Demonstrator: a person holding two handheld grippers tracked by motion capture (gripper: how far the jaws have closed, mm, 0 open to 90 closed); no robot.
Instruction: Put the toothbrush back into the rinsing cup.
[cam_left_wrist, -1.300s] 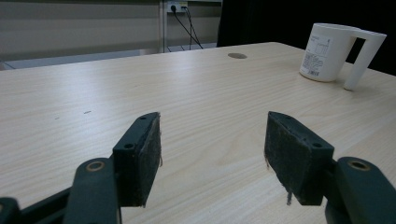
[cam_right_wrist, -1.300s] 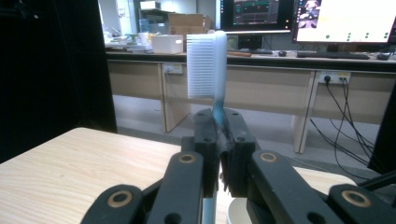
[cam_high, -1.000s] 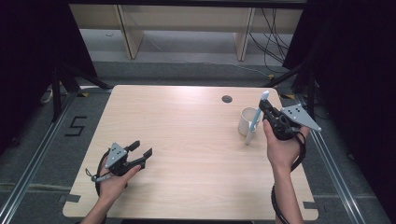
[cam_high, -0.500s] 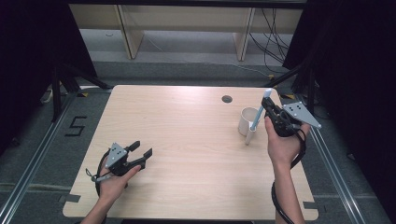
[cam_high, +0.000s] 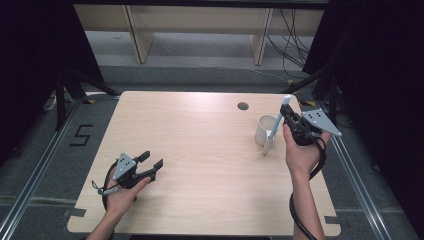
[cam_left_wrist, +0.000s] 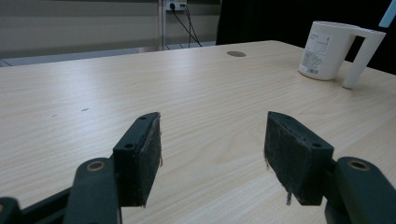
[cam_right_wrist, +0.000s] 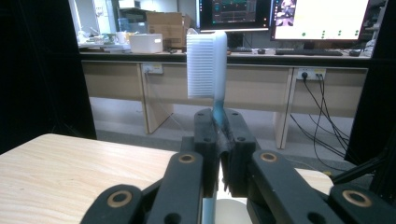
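- Right gripper (cam_high: 288, 117) — jaws clamped on the toothbrush (cam_high: 276, 126), just beside the white mug (cam_high: 264, 129) on the side away from the table's middle.
- Toothbrush: bristle head above the jaws, handle slanting down past the mug; its lower end is hidden by the jaws in the right gripper view.
- Left gripper (cam_high: 151, 163) — well apart from the mug, jaws wide, nothing between them.
- Mug: label print too small to read in the left gripper view.

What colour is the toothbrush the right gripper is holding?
The toothbrush has a white head and a teal-blue neck, clearest in the right gripper view.
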